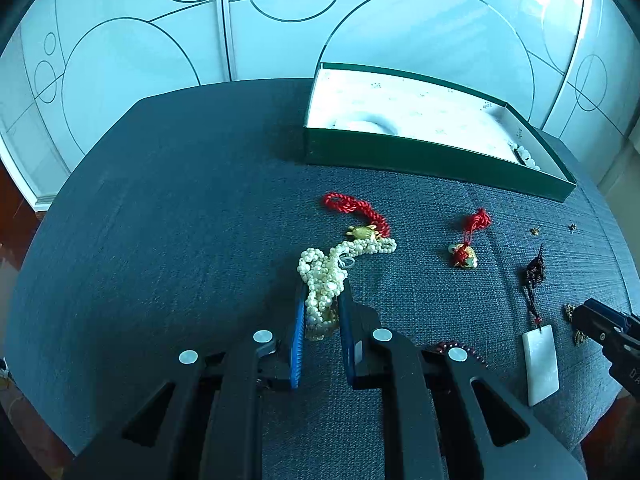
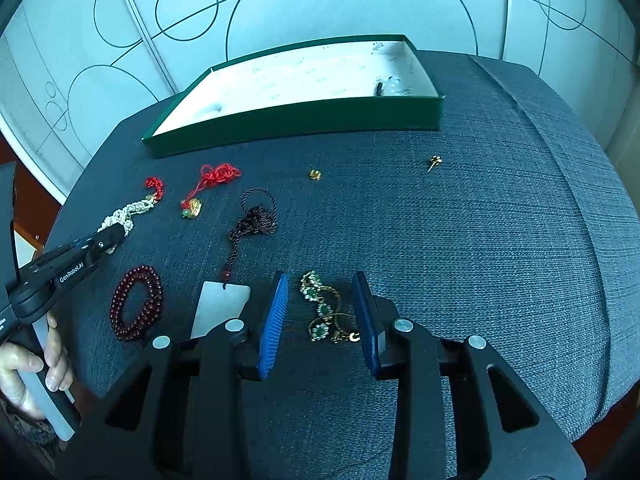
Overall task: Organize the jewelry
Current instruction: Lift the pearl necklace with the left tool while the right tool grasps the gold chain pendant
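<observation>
My left gripper (image 1: 322, 286) is shut on a bunch of white pearl strands (image 1: 324, 270) lying on the dark blue cloth; it also shows in the right wrist view (image 2: 108, 240), as do the pearls (image 2: 124, 214). My right gripper (image 2: 320, 284) is open, its fingers on either side of a gold and green necklace (image 2: 322, 312) on the cloth. A green box (image 1: 436, 156) with a white lining stands at the back, with a small white beaded piece (image 1: 526, 156) inside; the box also shows in the right wrist view (image 2: 304, 118).
On the cloth lie a red cord with a gold charm (image 1: 360, 216), a second red-corded gold charm (image 2: 196, 196), a dark cord with a white rectangular pendant (image 2: 220, 308), a dark red bead bracelet (image 2: 138, 302) and small gold pieces (image 2: 434, 161). The cushion's edges drop off all round.
</observation>
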Action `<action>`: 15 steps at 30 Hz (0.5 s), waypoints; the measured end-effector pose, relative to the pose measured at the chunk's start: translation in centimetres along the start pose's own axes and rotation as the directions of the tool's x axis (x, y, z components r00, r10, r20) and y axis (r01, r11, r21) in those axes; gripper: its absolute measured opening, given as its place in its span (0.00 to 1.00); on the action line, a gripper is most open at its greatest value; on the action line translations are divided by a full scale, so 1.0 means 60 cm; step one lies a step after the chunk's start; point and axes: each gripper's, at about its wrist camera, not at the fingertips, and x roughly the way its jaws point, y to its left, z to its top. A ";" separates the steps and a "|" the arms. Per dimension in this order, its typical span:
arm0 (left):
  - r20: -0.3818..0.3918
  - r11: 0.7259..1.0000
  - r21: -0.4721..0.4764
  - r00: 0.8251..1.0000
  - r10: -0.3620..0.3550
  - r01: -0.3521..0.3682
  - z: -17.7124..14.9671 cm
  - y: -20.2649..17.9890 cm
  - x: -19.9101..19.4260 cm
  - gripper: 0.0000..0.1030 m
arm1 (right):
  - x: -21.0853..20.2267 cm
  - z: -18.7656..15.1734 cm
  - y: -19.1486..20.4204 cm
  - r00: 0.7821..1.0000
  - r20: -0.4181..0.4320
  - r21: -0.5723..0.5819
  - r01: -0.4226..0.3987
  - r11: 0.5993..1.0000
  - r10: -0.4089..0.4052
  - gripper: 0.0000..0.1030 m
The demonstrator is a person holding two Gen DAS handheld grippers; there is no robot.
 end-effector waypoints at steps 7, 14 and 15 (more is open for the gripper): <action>-0.004 1.000 -0.021 1.000 0.003 -0.003 -0.003 0.006 0.002 0.15 | 0.005 -0.007 0.007 0.999 0.012 -0.039 0.047 0.998 -0.046 0.25; -0.001 1.000 -0.022 1.000 -0.002 0.002 -0.005 0.003 0.000 0.15 | 0.000 -0.013 -0.008 0.998 0.030 -0.023 0.058 0.998 -0.057 0.10; -0.001 1.000 -0.023 1.000 -0.002 0.002 -0.005 0.002 0.000 0.15 | -0.003 -0.013 -0.009 0.998 0.032 -0.020 0.056 0.998 -0.055 0.10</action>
